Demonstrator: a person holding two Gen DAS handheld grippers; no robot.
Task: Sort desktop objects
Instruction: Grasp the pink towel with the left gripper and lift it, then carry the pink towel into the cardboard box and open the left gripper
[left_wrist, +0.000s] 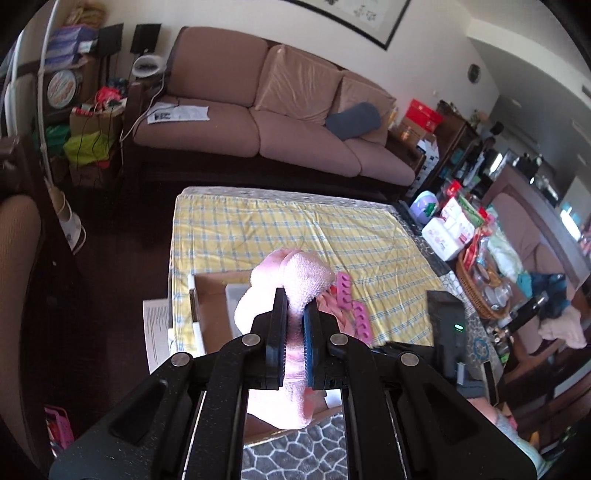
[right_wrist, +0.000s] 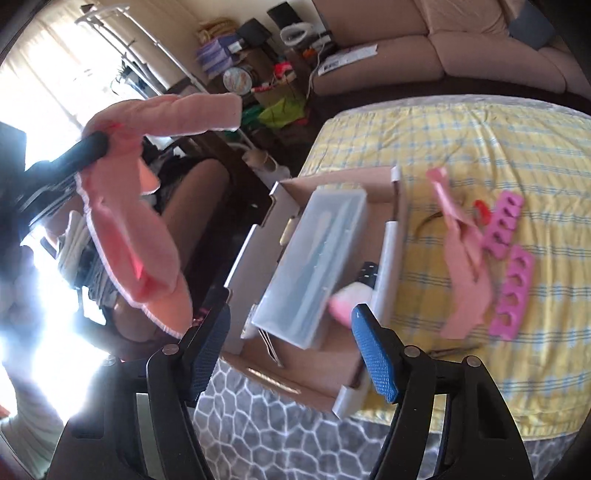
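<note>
Sorting step in hand: one item lifted, destination not yet reached.

Left jaws are pressed nearly together, pinching a soft pink terry-cloth slipper-like item. The cloth bulges ahead of the tips and hangs down behind them. In the right wrist view the same item hangs in the air, well apart from the desk and up to the left of my right jaws.

Right jaws stand spread with nothing between the pads. Just ahead of them sits an open shallow cardboard box holding a clear plastic lidded case and a small pink-and-white thing I cannot identify, blurred.

Still loose on the yellow-and-blue checked cloth covering the desk, to the right of the right jaws: two bright pink foam toe separators, a flat pale pink piece, and something small and red, too blurred to name.

Judgement: the held item likely goes into the box. Next move calls for bringing the left jaws down over a free part of the box, beside the clear case, then releasing. Right jaws look ready for the toe separators.
</note>
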